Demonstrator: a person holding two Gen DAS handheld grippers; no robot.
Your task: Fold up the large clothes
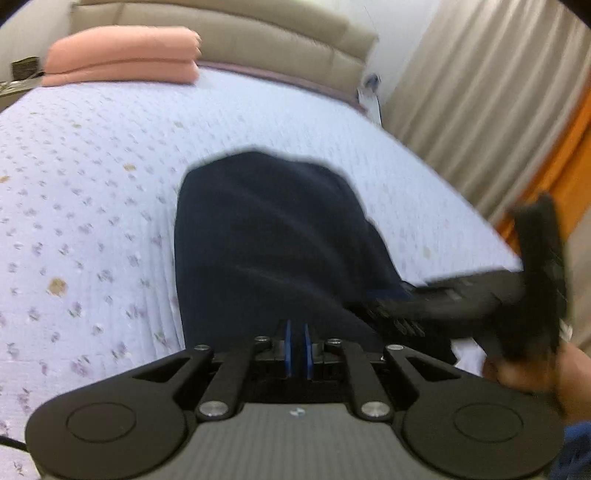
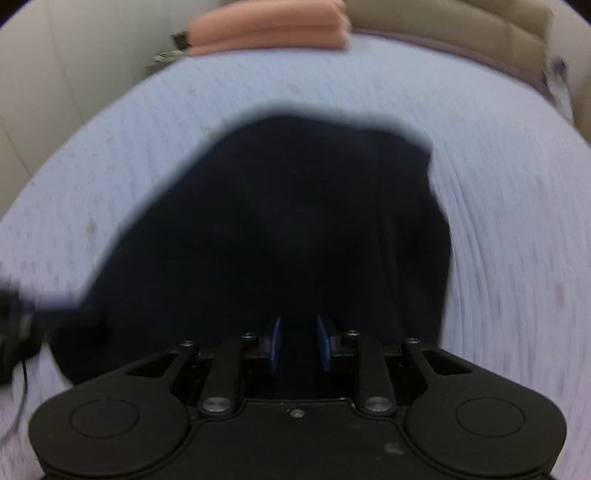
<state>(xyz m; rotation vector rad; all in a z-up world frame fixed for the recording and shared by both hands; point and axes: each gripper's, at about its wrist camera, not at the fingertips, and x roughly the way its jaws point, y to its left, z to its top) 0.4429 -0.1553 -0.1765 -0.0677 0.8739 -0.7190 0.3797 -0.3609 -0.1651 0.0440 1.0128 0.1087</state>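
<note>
**Stock on the bed: one dark garment, two claws**

- One dark navy garment (image 1: 269,236), spread over the middle of the bed, its near hem running under both of my claws. In my right wrist view it fills the centre as a broad dark shape; blur hides its seams.
- One bedspread (image 1: 92,192), pale lilac with small flower sprigs and a few brownish spots, under the garment on every side.
- One stack of pink folded bedding (image 1: 122,55), two rolls deep as far as I can count, at the far end of the bed against the headboard (image 1: 258,33), well apart from the garment.
- One beige padded headboard, one run of pale curtains (image 1: 480,81) on the right.
- My left claw (image 1: 297,347): two blue pads nearly together, only a thin slit between them, over the garment's near edge. I cannot tell whether any cloth is pinched there.
- My right claw (image 2: 298,343): two blue pads standing apart, dark cloth lying between and beneath them, no pad seen pressing on it. From the left wrist view this claw (image 1: 388,306) shows as a black blur low over the garment's right edge, with my hand (image 1: 528,373) behind it.
</note>
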